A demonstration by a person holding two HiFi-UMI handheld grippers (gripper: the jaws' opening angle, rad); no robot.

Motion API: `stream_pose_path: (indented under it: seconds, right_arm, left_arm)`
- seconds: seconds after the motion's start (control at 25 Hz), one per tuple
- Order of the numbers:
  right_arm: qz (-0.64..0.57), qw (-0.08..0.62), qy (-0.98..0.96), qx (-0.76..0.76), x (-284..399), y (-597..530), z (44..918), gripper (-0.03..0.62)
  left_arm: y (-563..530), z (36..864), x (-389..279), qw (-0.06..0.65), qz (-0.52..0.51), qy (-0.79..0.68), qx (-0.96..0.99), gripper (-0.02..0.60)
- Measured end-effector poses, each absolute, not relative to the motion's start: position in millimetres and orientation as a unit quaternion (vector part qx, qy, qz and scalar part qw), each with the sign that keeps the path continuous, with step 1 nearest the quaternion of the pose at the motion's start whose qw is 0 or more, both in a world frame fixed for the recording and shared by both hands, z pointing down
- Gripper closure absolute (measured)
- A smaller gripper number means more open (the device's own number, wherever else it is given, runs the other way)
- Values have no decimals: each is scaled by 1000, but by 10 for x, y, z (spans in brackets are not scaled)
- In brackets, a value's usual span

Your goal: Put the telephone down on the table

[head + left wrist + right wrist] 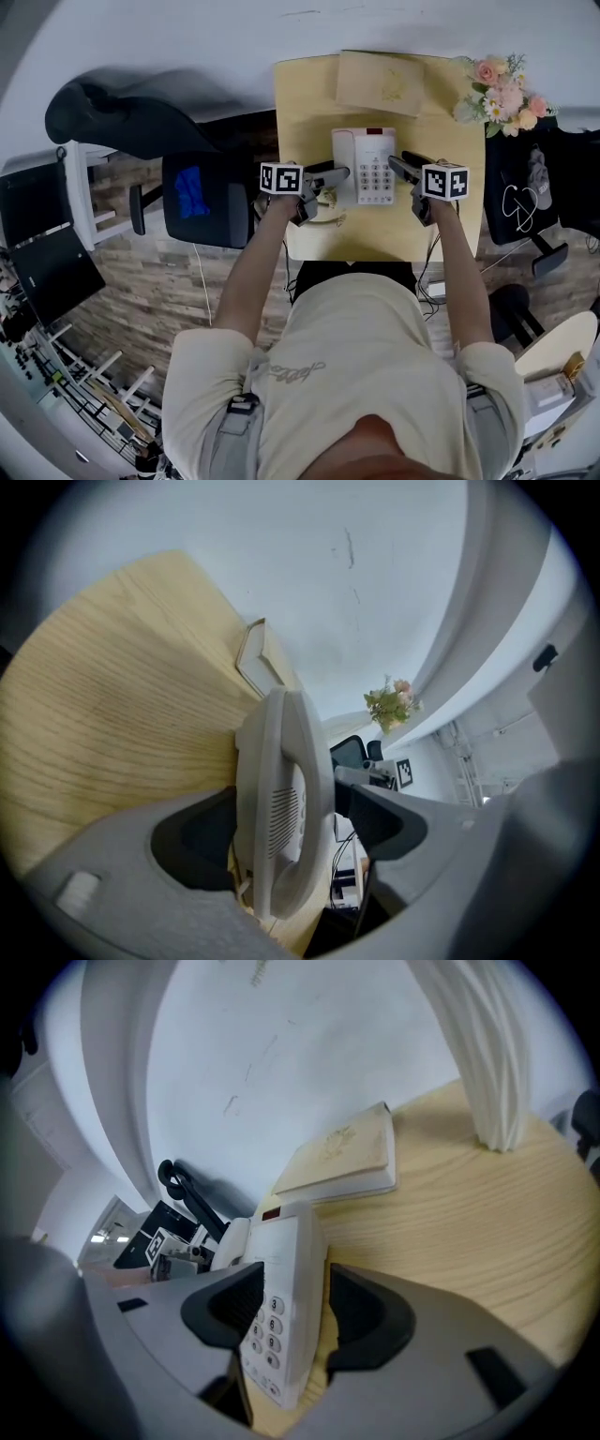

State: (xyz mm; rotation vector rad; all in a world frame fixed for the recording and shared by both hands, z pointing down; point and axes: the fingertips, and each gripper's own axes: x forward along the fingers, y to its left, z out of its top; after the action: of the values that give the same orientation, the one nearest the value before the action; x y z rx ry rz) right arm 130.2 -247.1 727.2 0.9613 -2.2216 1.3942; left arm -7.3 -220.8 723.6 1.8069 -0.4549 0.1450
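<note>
A white telephone [366, 164] with a keypad and a handset lies flat over the small wooden table [309, 103], between my two grippers. My left gripper [336, 174] is shut on its handset side; in the left gripper view the handset [281, 789] fills the space between the jaws of that gripper [286, 832]. My right gripper [400, 162] is shut on the keypad side; in the right gripper view the telephone's keypad edge [281, 1307] sits between the jaws of that gripper [295, 1316]. Whether the telephone's underside touches the table I cannot tell.
A tan book [380, 82] lies at the table's far edge, just behind the telephone. A bunch of pink flowers [502, 94] stands at the far right corner. A dark chair [202, 197] is left of the table, against a white wall.
</note>
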Motion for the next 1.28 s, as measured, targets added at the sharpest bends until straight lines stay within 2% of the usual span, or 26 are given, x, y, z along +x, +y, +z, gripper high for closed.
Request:
stream_pose_path:
  seconds: [0.12,0.28,0.44,0.48,0.52,0.6,0.64,1.0,1.28]
  right_arm:
    - [455,177,-793,364,1390,-2361,7054,385]
    - [423,166,-812,366,1356,-2129,6653,405]
    - [380,172,-829,372,1275,-1932,6305,455]
    - [363,178,-831,383,1272,-1906,6246,472]
    - [343,185,-831,397,1277,-1888,6201,509]
    - [312,188,-832,419,1274,-1861,6102,592]
    - [305,181,-834,424,1257,-1851,6029,592]
    - [191,116,-866,448,1180,-1872,4886,594]
    - [141,78,-886,435,1099,-1832,4127,594]
  left_arm:
    - [-2223,7058,-228,575,37,-230,784,193]
    - [-2098,6694,-391,511,41,-263,817,193]
    - [-1948,6120,-387,442,38,-271,854,204]
    - [-1918,5982,-391,425,34,-275,862,231]
    - [-1895,5859,-401,407,33,-281,868,344]
    - [-1881,5668,-437,367,39,-302,879,501]
    - [-1886,5584,-456,346,44,-311,884,551]
    - [-1976,4954,-501,256,96,-335,902,565]
    - [-2086,4152,-517,157,69,-352,920,565]
